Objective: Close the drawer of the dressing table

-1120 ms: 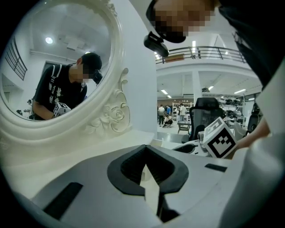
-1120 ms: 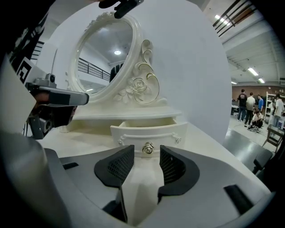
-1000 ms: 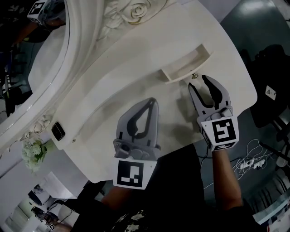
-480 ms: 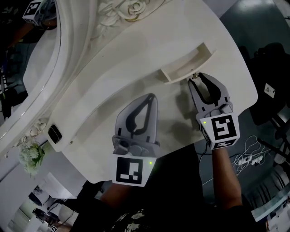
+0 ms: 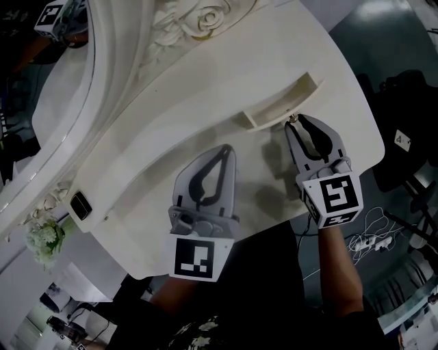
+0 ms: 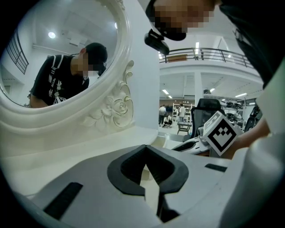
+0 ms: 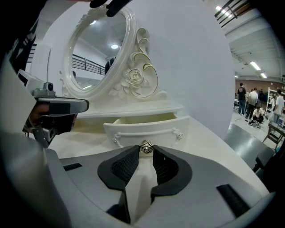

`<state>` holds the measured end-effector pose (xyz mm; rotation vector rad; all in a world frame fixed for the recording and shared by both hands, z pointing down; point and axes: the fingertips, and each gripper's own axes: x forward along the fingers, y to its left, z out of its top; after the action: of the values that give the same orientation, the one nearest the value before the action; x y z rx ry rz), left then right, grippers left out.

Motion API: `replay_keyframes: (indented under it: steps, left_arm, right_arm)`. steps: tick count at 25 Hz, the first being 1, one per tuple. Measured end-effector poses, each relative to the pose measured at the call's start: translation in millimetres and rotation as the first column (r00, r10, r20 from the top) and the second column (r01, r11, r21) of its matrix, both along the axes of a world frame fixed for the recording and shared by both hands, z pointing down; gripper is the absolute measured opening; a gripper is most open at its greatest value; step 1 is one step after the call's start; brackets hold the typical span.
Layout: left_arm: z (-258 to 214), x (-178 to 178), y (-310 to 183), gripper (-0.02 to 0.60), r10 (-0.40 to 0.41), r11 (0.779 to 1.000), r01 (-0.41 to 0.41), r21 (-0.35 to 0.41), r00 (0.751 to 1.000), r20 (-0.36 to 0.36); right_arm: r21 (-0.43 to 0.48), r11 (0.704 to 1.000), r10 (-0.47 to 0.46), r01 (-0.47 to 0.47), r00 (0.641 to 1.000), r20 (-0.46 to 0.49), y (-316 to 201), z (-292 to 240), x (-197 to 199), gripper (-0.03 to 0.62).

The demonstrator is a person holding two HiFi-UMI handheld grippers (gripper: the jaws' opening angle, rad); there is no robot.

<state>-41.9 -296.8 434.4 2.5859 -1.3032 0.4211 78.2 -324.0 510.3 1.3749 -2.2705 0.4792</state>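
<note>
Closing in over the past second, the right tongs (image 5: 297,124), spread wide a moment earlier, have drawn together around the rose-shaped metal knob (image 7: 146,148) on the small cream-white drawer (image 5: 280,102) of an ornate white dressing table. Their dark ribbed tips now meet the knob from both sides, pinching it at the very end of the tongs. The left tongs (image 5: 228,149) have barely shifted and hover low over the glossy white tabletop (image 5: 171,137), pressed together at the tips with nothing between them. The drawer stands pulled out from the low shelf at the back of the tabletop, its pale inside open to view, its curved front facing the right tongs and trimmed with a thin raised moulding that ends in small rosettes. It lies toward the right-hand side of the tabletop, well clear of the left tongs. Behind it rises the oval mirror (image 7: 95,53) in a scrolled white frame with a carved rose (image 5: 205,17) at its lower edge. In the left gripper view, the glass reflects a person in a dark T-shirt and cap. A small bunch of white flowers (image 5: 44,236) sits at the far left end of the dressing table, beside the mirror frame. Both of the person's forearms reach in from below in the head view.
</note>
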Motion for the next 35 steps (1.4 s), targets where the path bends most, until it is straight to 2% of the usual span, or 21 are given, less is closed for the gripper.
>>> replay_keyframes:
  steps: [23, 33, 35]
  left_arm:
    - [0.4, -15.8, -7.2, 0.002, -0.034, 0.999, 0.034, 0.006, 0.999, -0.002]
    - [-2.7, -28.2, -5.6, 0.002, -0.055, 0.998, 0.055, 0.012, 0.998, 0.003]
    - [-5.1, -29.8, -4.0, 0.002, -0.058, 0.998, 0.058, 0.021, 0.998, 0.005]
  right_arm:
    - [0.026, 1.000, -0.010, 0.010, 1.000, 0.023, -46.0, 3.3, -26.7, 0.091]
    - [0.051, 0.999, -0.006, 0.006, 1.000, -0.005, -52.4, 5.0, -28.2, 0.095]
    - [0.054, 0.999, -0.007, 0.007, 1.000, -0.014, -50.4, 5.3, -27.2, 0.115]
